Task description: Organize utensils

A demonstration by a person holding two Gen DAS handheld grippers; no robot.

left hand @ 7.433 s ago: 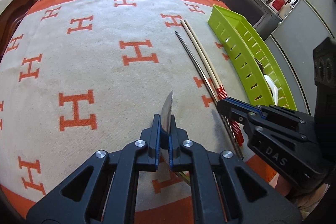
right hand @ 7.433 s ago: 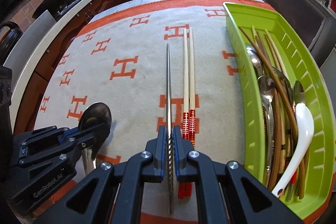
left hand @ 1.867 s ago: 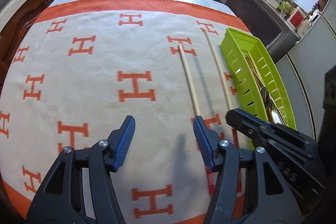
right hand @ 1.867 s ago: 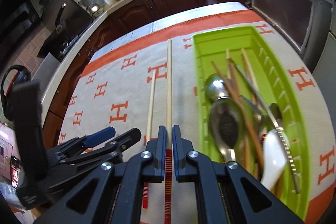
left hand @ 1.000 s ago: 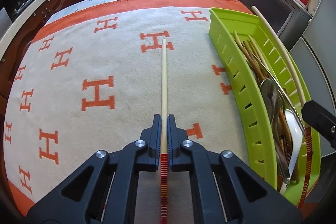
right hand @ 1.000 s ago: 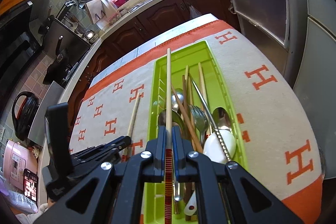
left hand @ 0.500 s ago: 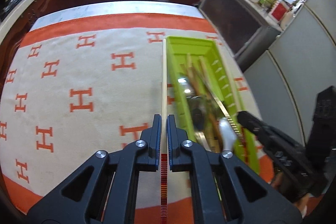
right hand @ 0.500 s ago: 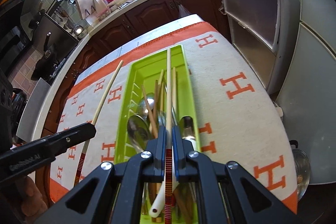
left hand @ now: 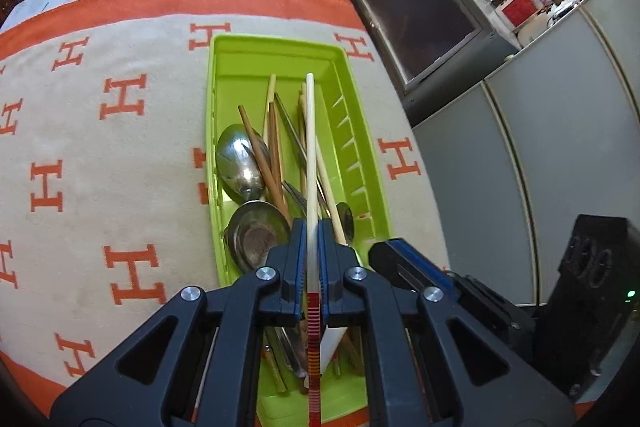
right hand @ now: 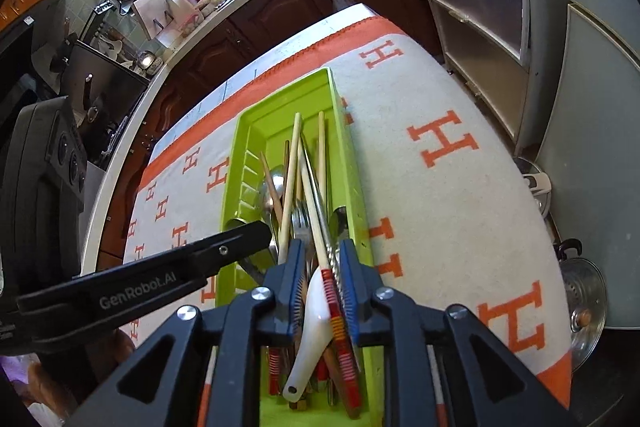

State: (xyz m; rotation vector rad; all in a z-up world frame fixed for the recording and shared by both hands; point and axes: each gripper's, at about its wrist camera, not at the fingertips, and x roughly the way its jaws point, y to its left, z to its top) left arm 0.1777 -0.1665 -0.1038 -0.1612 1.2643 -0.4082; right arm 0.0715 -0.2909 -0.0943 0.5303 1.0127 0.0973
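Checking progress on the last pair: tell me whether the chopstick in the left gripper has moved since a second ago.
Yes. The chopstick, clamped in the left gripper, then lay over the blanket left of the green tray; now it is over the tray.

Your left gripper pinches a pale chopstick (red-striped end) above the green tray of utensils.
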